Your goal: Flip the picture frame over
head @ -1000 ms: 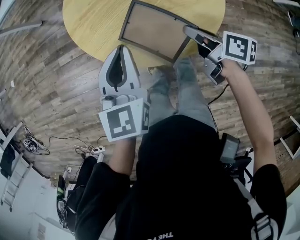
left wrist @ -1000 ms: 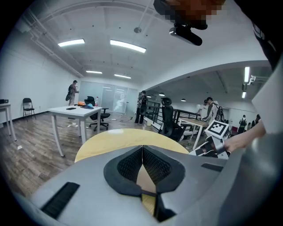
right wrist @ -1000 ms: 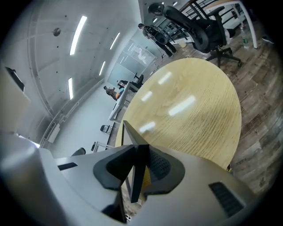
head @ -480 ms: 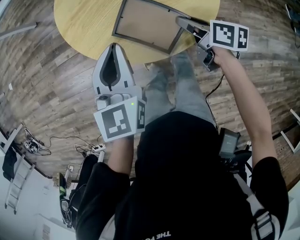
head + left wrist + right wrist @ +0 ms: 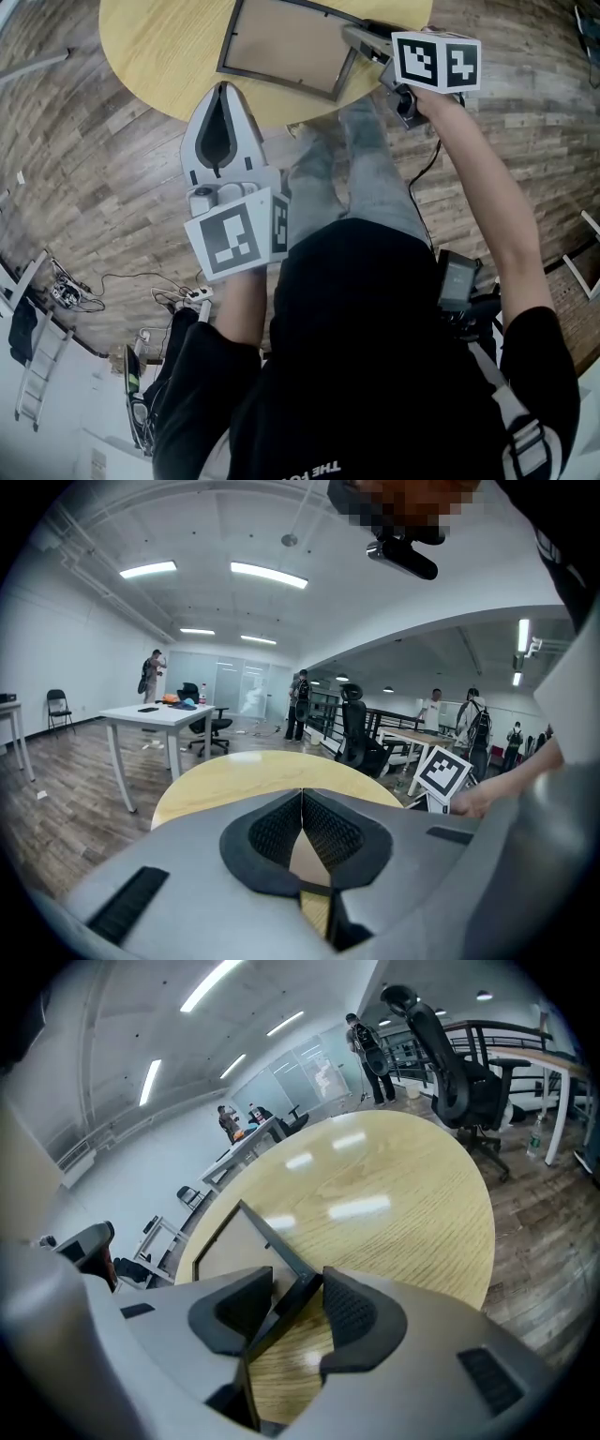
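The picture frame [image 5: 281, 47] lies on the round yellow table [image 5: 159, 56], its dark rim around a brown panel. My right gripper [image 5: 354, 36] is at the frame's right corner. Its jaws are opening: in the right gripper view the frame's [image 5: 239, 1241] corner stands between them, with a gap on the left pad's side of the right gripper [image 5: 298, 1283]. My left gripper [image 5: 222, 86] hangs shut over the table's near edge, apart from the frame. Nothing is between the pads of the left gripper [image 5: 301, 794].
The person's legs [image 5: 361, 178] stand against the table's near edge. Cables and a power strip [image 5: 192, 298] lie on the wooden floor at the left. An office chair [image 5: 450, 1063] stands beyond the table [image 5: 394, 1194]. Desks and people are far off.
The right gripper has rolled, so its marker cube now faces up, and has sunk a little with the frame's corner. Its jaws have spread. The left gripper has kept still.
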### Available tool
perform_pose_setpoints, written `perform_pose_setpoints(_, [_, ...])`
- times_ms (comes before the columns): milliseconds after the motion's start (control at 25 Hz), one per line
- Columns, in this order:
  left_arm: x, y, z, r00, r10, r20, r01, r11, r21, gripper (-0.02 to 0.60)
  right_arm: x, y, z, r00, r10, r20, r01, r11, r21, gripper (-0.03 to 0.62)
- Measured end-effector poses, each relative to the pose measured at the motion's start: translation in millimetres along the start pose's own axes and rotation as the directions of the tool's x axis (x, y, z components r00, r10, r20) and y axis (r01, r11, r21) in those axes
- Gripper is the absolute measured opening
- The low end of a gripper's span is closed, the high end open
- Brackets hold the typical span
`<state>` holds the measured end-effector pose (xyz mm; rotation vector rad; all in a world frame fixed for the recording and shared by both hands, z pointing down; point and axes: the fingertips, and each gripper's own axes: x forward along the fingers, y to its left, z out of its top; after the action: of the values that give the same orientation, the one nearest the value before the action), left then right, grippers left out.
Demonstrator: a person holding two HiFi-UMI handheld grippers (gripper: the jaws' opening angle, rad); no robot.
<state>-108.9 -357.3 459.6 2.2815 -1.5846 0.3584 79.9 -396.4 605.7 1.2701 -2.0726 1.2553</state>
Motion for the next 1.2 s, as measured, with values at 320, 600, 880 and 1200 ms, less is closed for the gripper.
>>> perform_pose_setpoints(320, [7,-3,5,1.000,-0.004,-0.002,0.004,1.000,0.014,0.023,6,5,-4,0.990,-0.137,-0.024,0.123,0.943,-0.310,0.179])
perform_pose_setpoints(600, [7,-4,16,1.000,-0.017,0.003,0.017,0.999,0.042,0.023,16,31,-1,0.956,-0.292,0.033,0.222,0.643,-0.733,0.139])
perform_pose_setpoints(880, [2,-21,36,0.999,-0.048,0.022,0.045,0.995,0.094,0.023,18,41,-13,0.941,-0.337,0.028,0.205,0.502,-0.840,0.020])
perform_pose_setpoints(1200, [-13,-20,43,0.997,-0.048,0.057,0.041,0.991,0.125,0.023,13,60,-1,0.955,-0.289,0.074,0.211,0.480,-0.852,0.020])
